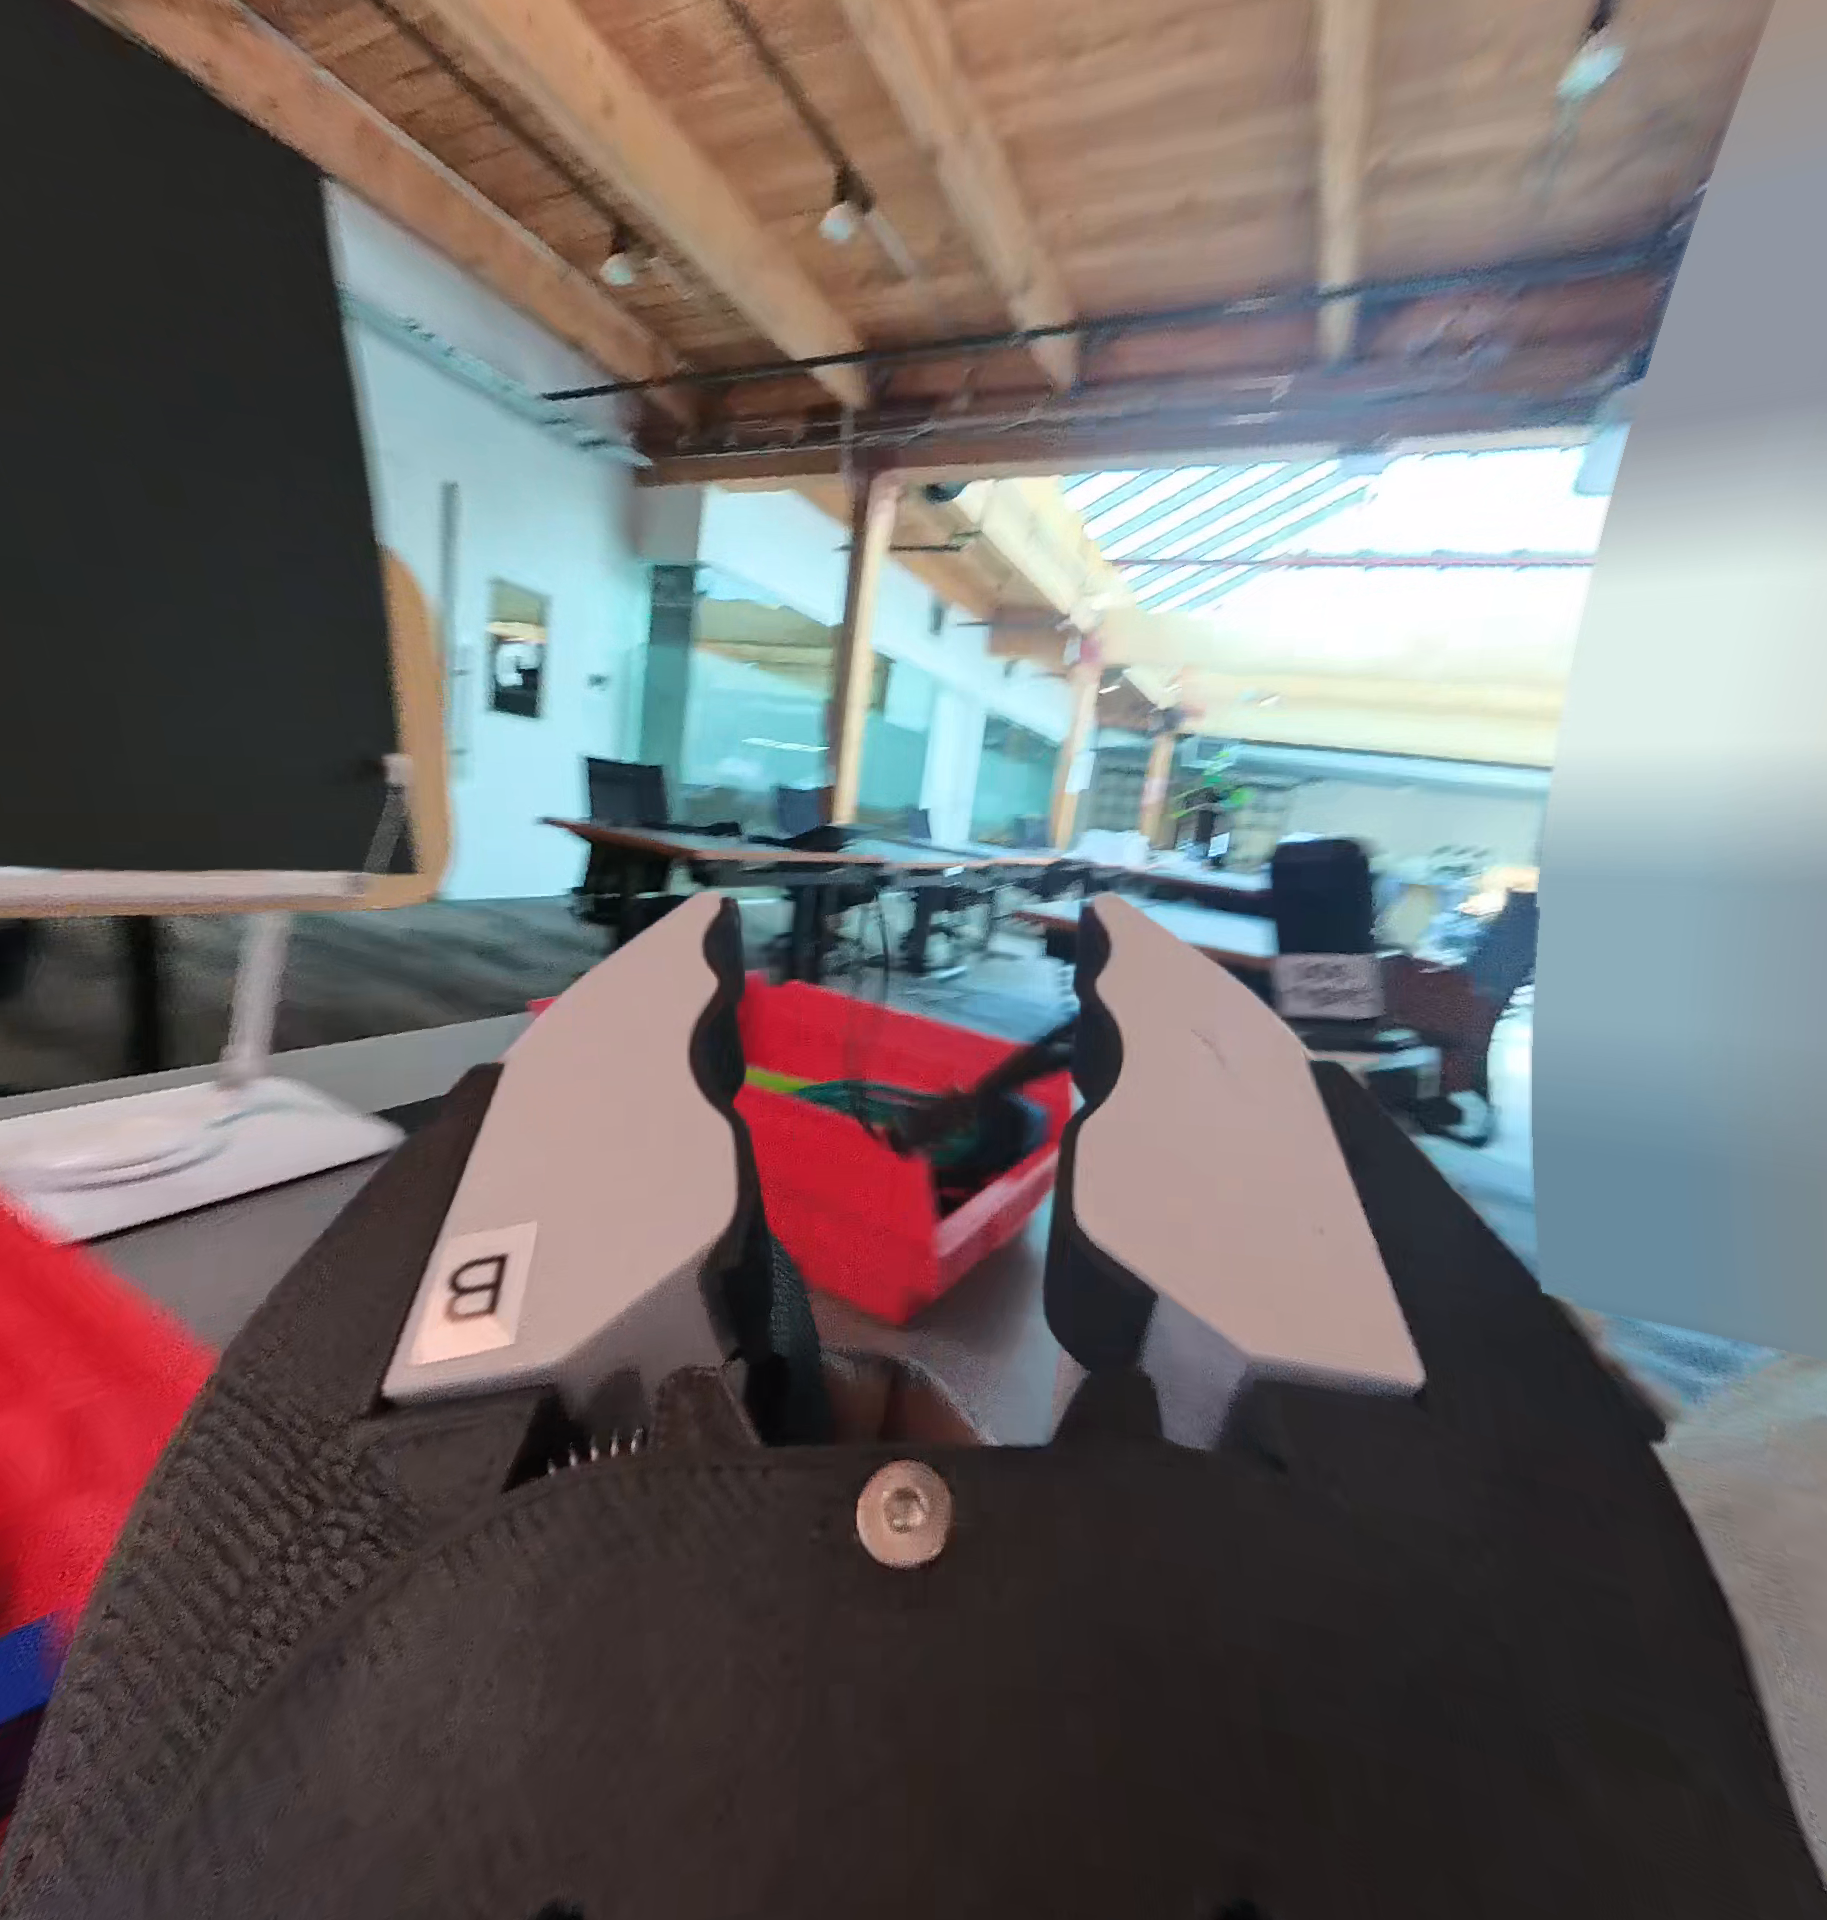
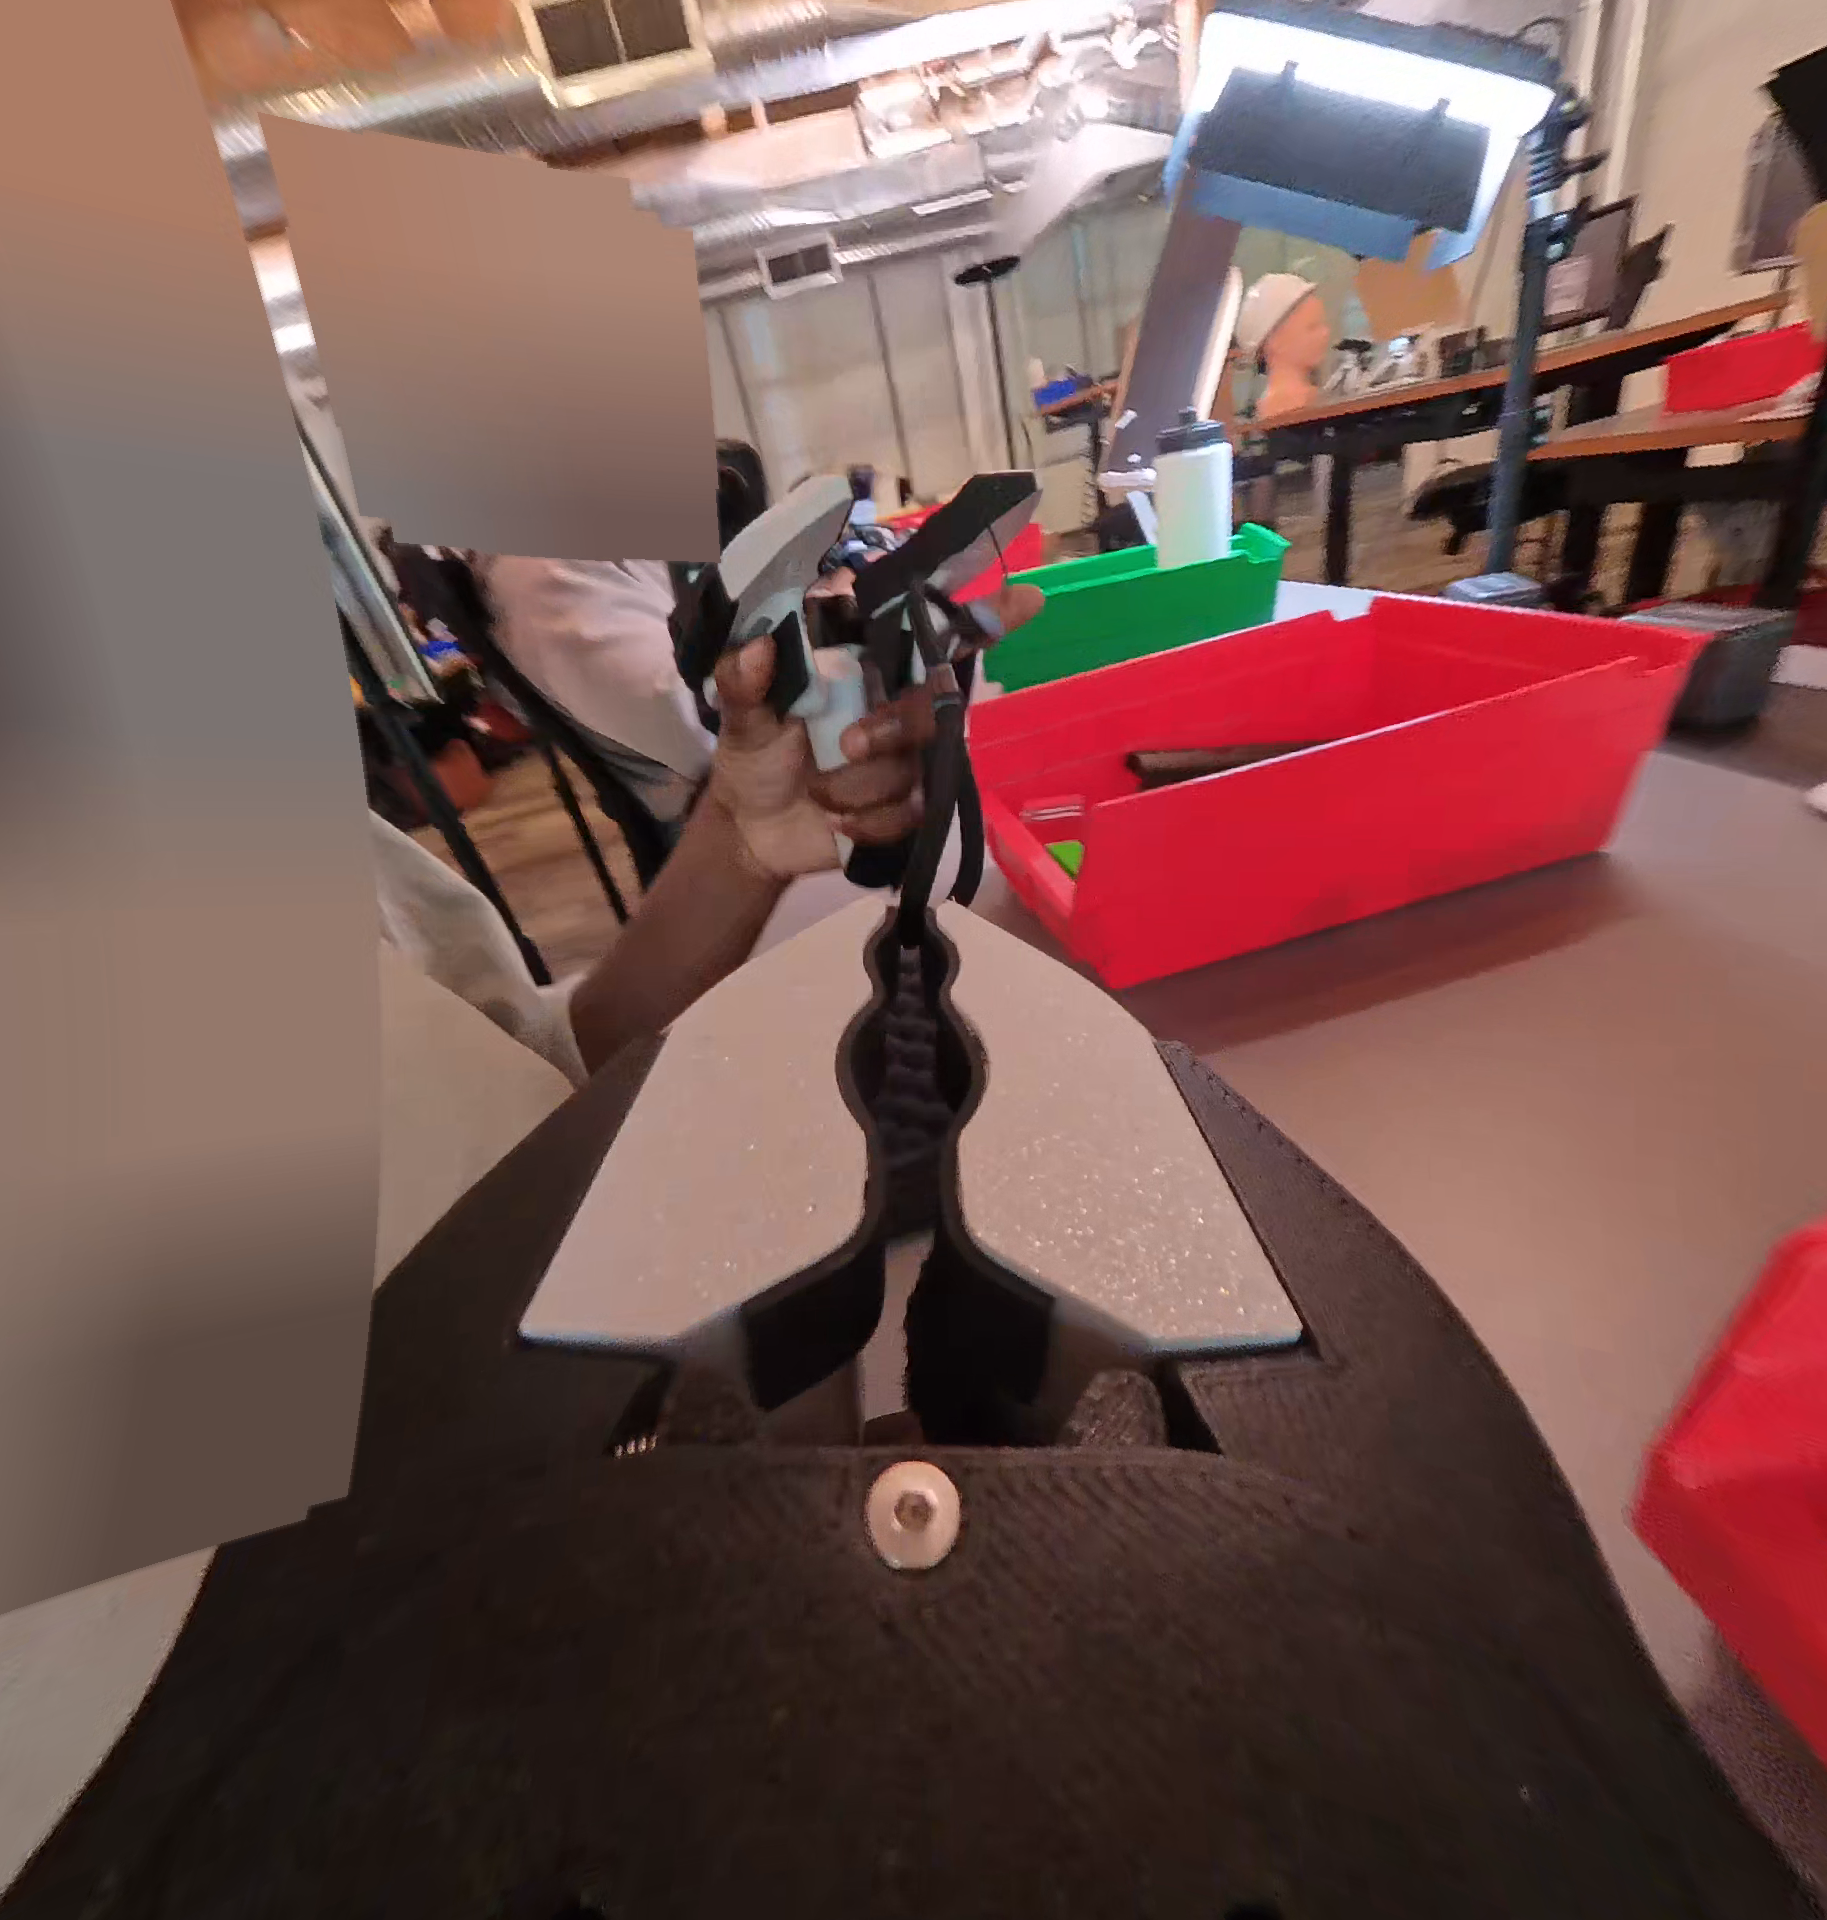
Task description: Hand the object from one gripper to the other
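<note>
black cord (image 2: pixel 914 1101) pinched inside right claw (image 2: pixel 914 925)

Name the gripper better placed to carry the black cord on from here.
Right. The right gripper is shut on the black braided cord, while the left gripper stands open with nothing between its fingertips.

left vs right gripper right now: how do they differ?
The left gripper has its fingers spread apart with nothing between them; the right gripper is closed on a black braided cord. The left one points over the red bin; the right one points toward the person's hand, and the cord's loop runs up toward it. Both have grey fingers with wavy black pads on a black body.
</note>
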`<state>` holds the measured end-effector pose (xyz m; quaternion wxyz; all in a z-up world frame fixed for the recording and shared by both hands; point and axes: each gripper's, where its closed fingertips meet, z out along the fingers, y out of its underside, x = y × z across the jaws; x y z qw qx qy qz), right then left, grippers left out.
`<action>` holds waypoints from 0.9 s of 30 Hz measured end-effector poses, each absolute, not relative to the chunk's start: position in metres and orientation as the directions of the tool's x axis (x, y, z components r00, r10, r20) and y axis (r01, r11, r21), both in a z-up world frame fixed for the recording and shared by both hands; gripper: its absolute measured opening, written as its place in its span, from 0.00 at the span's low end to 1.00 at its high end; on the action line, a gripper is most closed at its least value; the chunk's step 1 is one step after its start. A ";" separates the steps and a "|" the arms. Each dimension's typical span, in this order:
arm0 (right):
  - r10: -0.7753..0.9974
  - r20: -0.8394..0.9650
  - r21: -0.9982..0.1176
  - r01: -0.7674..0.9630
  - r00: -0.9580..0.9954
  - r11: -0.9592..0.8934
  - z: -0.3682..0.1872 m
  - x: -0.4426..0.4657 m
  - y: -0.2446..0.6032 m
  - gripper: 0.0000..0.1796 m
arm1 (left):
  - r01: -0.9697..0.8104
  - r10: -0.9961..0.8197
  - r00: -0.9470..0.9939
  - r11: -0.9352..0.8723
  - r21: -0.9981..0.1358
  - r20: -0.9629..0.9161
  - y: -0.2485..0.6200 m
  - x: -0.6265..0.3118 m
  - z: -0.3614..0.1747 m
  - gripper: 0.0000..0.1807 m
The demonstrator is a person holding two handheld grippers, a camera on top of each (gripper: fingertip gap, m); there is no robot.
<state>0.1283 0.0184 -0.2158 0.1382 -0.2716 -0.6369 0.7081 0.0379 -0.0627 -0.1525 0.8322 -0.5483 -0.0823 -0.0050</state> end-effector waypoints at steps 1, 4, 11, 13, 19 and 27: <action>0.565 -0.179 -0.983 0.133 -0.806 -0.123 -0.214 0.131 0.022 0.02 | 0.054 0.146 0.982 0.380 -0.924 0.118 -0.071 0.030 -0.153 0.35; 0.607 -0.106 -0.994 0.094 -0.788 -0.052 -0.209 0.138 0.028 0.02 | -0.071 0.257 0.966 0.293 -0.954 0.007 -0.085 0.023 -0.155 0.35; 0.669 0.092 -0.956 0.122 -0.738 0.266 -0.233 0.146 0.031 0.02 | -0.418 -0.028 0.909 -0.075 -0.906 -0.417 -0.028 0.107 -0.201 0.31; 0.659 0.158 -0.916 0.140 -0.735 0.376 -0.244 0.150 0.029 0.02 | -0.518 -0.120 0.855 -0.150 -0.842 -0.505 -0.011 0.132 -0.218 0.29; 0.558 0.244 -0.829 0.127 -0.793 0.544 -0.263 0.167 0.015 0.02 | -0.642 -0.281 0.766 -0.302 -0.704 -0.578 0.020 0.160 -0.266 0.24; 0.510 0.290 -0.819 0.066 -0.809 0.570 -0.259 0.174 0.008 0.02 | -0.606 -0.317 0.793 -0.315 -0.731 -0.520 0.027 0.167 -0.277 0.05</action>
